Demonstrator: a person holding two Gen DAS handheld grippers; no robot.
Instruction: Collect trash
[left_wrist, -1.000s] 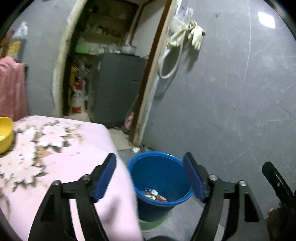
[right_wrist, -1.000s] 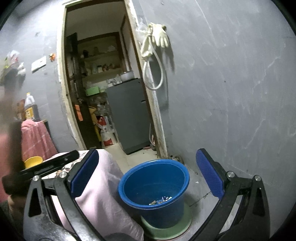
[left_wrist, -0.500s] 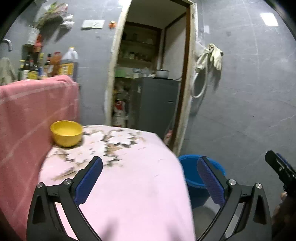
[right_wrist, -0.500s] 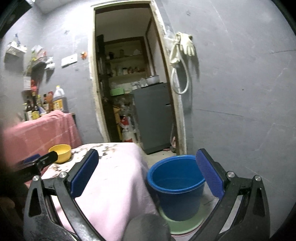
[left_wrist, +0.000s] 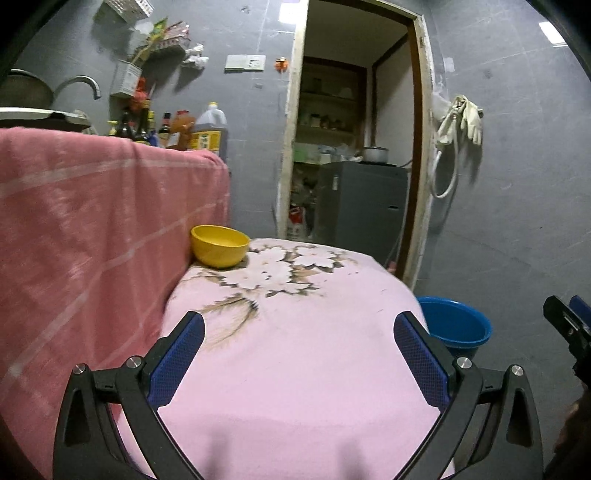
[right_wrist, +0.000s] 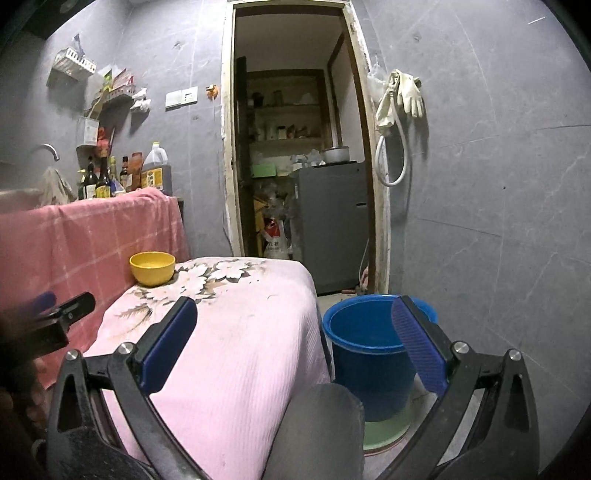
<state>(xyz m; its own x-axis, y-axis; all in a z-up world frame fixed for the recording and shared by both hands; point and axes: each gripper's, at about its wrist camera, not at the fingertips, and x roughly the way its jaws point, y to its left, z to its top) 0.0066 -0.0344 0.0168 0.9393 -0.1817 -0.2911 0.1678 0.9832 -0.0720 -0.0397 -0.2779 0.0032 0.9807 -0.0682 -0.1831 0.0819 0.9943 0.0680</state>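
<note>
Counts: one yellow bowl (left_wrist: 219, 251), one blue bucket (right_wrist: 371, 354), two claws, several bottles (right_wrist: 110, 177) on the far counter.
Left claw (left_wrist: 299, 328): fingers wide apart, nothing between them, hovering over the pink floral cloth (left_wrist: 303, 354).
Bowl: ahead and left of the left claw, upright on the cloth, beside the red checked cloth (left_wrist: 92, 240).
Right claw (right_wrist: 295, 317): fingers spread wide, holding nothing.
Bucket: upright, mouth up, long axis vertical, on the floor on a green base (right_wrist: 388, 430); ahead, partly behind the right claw's right finger (right_wrist: 419, 347).
Trash: contents of the bucket cannot be made out.
In the way: the table's draped corner stands just beside the bucket; a grey rounded shape (right_wrist: 317, 432) sits low, in front.
</note>
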